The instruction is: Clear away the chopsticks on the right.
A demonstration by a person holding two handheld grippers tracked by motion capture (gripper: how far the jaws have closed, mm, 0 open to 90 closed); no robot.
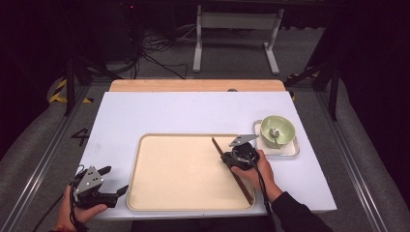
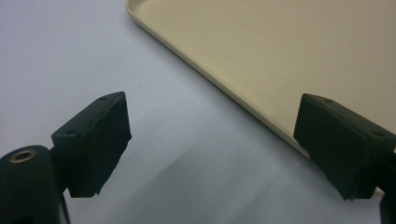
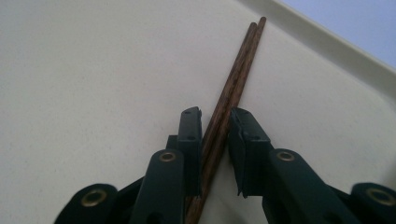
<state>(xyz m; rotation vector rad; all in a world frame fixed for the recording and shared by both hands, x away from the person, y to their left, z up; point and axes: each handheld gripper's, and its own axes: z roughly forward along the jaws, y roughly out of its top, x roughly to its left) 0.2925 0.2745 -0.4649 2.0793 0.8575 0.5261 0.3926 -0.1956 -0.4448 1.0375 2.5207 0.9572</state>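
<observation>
Chopsticks (image 3: 232, 95) — a dark brown wooden pair — lie side by side over the right part of the beige tray (image 1: 145, 169), running from near its far right corner down toward its near right edge. The right gripper (image 1: 231, 157) is clenched on them partway along: in the right gripper view both sticks pass between its two black jaws, pressed against one jaw, with a thin gap at the other. The left gripper (image 2: 212, 140) rests released on the white tabletop (image 1: 169, 111) at the tray's near left corner, jaws wide apart, nothing between them. A green bowl (image 1: 278, 129) stands on a small white tray (image 1: 290, 150) just right of the beige one. No readable writing appears on any of these things.
</observation>
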